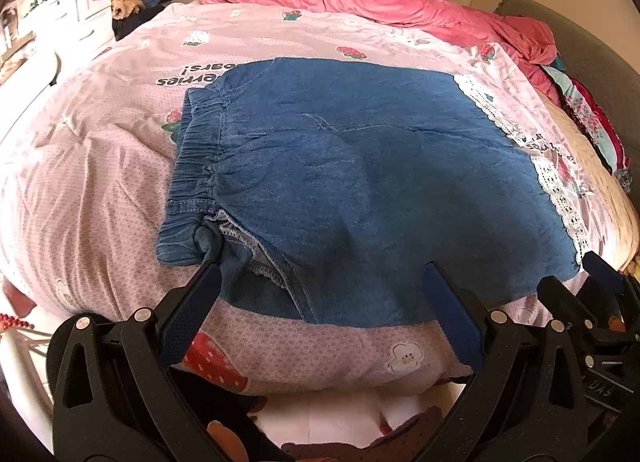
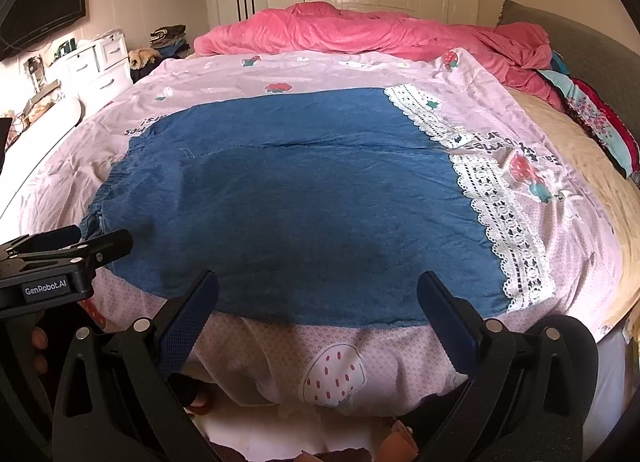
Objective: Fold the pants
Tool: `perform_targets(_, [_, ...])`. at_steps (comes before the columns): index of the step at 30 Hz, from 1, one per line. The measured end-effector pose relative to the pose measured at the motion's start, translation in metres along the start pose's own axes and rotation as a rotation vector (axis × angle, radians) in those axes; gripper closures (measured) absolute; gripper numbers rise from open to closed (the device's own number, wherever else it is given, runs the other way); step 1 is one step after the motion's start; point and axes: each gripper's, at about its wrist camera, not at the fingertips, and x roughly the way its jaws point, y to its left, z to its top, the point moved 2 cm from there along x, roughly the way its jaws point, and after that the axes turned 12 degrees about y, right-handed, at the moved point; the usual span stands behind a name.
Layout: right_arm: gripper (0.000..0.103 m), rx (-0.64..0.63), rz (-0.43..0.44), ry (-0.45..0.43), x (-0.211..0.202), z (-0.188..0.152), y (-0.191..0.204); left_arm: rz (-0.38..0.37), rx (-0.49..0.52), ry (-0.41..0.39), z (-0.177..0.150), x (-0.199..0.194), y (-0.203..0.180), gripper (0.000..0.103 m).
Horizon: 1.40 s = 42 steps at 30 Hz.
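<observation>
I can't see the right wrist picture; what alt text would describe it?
Blue denim pants with white lace hems lie flat on a pink strawberry-print bedsheet. The open right gripper hovers at their near edge, with the left gripper at the waistband end. A pink blanket is heaped behind.

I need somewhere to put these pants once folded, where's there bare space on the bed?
Bare pink strawberry sheet lies left of the denim pants, beyond their waistband. A narrower band runs between the pants and the pink quilt. The right side is crowded: clothes pile along the headboard.
</observation>
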Motion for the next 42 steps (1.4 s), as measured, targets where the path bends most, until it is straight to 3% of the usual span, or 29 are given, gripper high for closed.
perform_targets(9, [0.004, -0.030, 0.005, 0.008, 0.015, 0.027, 0.000, 0.005, -0.044, -0.003, 0.024, 0.005, 0.017, 0.009])
perform_targets(24, [0.004, -0.178, 0.076, 0.037, 0.058, 0.128, 0.020, 0.072, -0.132, -0.014, 0.092, 0.016, 0.074, 0.009])
perform_targets(29, [0.004, -0.201, 0.136, 0.077, 0.080, 0.159, 0.027, 0.065, -0.161, -0.004, 0.121, 0.027, 0.098, 0.009])
perform_targets(37, [0.004, -0.298, 0.174, 0.107, 0.108, 0.200, 0.047, 0.076, -0.150, 0.061, 0.153, 0.057, 0.124, 0.009])
perform_targets(42, [0.004, -0.395, 0.176, 0.116, 0.128, 0.226, 0.067, 0.098, -0.133, 0.054, 0.169, 0.073, 0.134, 0.009])
